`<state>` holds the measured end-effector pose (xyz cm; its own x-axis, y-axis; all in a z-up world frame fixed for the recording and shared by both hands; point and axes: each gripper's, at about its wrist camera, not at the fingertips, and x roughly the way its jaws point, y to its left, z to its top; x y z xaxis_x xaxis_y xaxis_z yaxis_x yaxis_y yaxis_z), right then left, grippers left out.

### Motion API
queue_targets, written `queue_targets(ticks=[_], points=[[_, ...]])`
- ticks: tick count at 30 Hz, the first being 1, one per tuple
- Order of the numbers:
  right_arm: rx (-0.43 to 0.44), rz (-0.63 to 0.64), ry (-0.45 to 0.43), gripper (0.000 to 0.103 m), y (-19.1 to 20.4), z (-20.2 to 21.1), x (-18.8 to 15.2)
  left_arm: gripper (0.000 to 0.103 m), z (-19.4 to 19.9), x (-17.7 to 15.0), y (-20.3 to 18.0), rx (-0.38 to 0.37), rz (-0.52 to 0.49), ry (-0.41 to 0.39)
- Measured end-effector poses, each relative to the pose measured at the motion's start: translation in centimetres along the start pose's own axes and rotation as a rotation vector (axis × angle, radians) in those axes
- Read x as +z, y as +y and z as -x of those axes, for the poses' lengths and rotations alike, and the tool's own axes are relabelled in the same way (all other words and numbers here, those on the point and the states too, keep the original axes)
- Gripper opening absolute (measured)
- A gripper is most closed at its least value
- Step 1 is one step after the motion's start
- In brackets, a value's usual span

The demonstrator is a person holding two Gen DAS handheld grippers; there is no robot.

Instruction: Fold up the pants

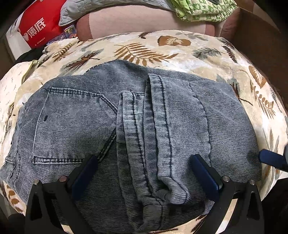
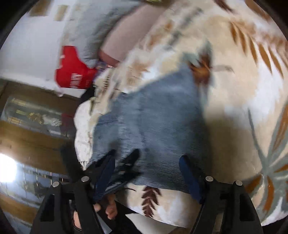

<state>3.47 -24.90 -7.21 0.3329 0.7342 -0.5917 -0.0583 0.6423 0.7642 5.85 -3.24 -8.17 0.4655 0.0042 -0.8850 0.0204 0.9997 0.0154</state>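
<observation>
Grey-blue corduroy pants lie folded into a compact bundle on a leaf-patterned blanket; a back pocket shows at the left and the leg hems lie across the middle. My left gripper is open just above the near edge of the bundle, holding nothing. In the blurred right wrist view the pants lie ahead, and my right gripper is open over their near edge. The left gripper shows there as a dark shape. A blue fingertip of the right gripper shows at the left wrist view's right edge.
A pink cushion and a green patterned cloth lie behind the blanket. A red and white bag stands at the back left. A brown box wall rises at the right. Wooden floor lies left of the bed.
</observation>
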Motion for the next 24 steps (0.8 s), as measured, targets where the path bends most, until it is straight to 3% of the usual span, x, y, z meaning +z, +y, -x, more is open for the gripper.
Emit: queue_targets(ticks=[3,6,9,11,12,14,19,24], points=[[-0.052,-0.035,0.065,0.078,-2.0,-1.8,-0.4,0.103,-0.1,0.0,-0.1,0.007,0.0,0.008],[-0.002,-0.048,0.03,0.078,-2.2,-1.0,-0.2,0.103,0.6,0.1,0.3,-0.007,0.027,0.007],[0.008,0.03,-0.067,0.078,-1.0,1.2,-0.3,0.103,1.7,0.0,1.0,-0.014,0.061,-0.022],[0.054,0.041,-0.057,0.078,-0.4,1.1,-0.2,0.103,2.6,-0.1,1.6,-0.004,0.078,-0.05],[0.047,0.044,-0.033,0.078,-0.5,0.6,-0.2,0.103,3.0,-0.2,1.8,-0.002,0.088,-0.059],[-0.063,0.037,0.076,0.078,-1.6,-2.0,-0.8,0.103,3.6,-0.5,2.1,-0.016,0.098,-0.069],[-0.075,0.08,0.015,0.078,-0.1,0.0,-0.8,0.103,6.7,-3.3,2.7,-0.062,0.082,-0.146],[-0.106,0.171,0.005,0.078,4.0,0.7,0.8,0.103,9.3,-5.3,8.0,-0.061,0.2,-0.213]])
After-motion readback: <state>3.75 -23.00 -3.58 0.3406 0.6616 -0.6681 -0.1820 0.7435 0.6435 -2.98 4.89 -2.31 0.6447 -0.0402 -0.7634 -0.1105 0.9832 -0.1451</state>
